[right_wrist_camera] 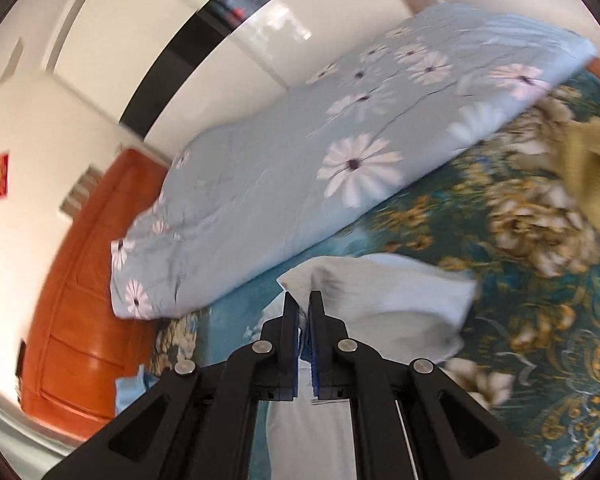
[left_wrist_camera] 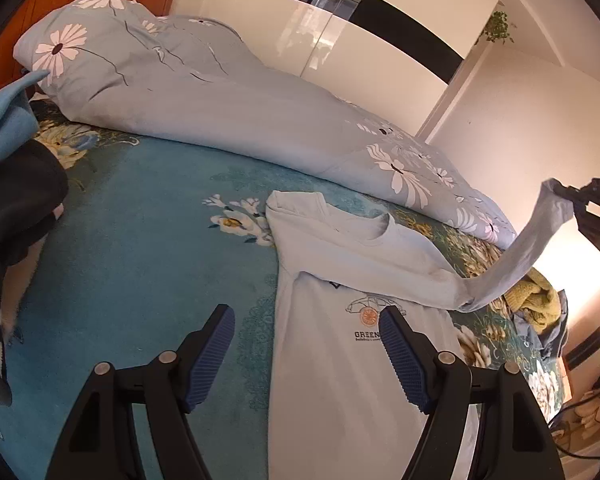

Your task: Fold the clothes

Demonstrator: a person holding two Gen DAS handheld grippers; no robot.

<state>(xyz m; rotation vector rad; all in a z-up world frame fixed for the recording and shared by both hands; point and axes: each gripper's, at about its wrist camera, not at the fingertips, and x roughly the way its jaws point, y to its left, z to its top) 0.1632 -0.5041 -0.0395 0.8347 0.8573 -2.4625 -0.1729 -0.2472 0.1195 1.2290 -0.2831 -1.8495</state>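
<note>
Soft, light T-shirt (left_wrist_camera: pixel 340 360) lies flat mid-bed; right gripper (right_wrist_camera: pixel 303 300) fingers pinch its lifted sleeve cuff (left_wrist_camera: pixel 556 196), left gripper (left_wrist_camera: pixel 306 344) fingers spread, empty.

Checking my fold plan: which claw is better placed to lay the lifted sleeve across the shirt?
Right. The right claw is shut on the sleeve; the left claw hovers open over the shirt.

We see a glossy white wardrobe (left_wrist_camera: pixel 340 32), an orange wooden headboard (right_wrist_camera: pixel 84 280), white walls; possibly a hanging plant (left_wrist_camera: pixel 498 28).
</note>
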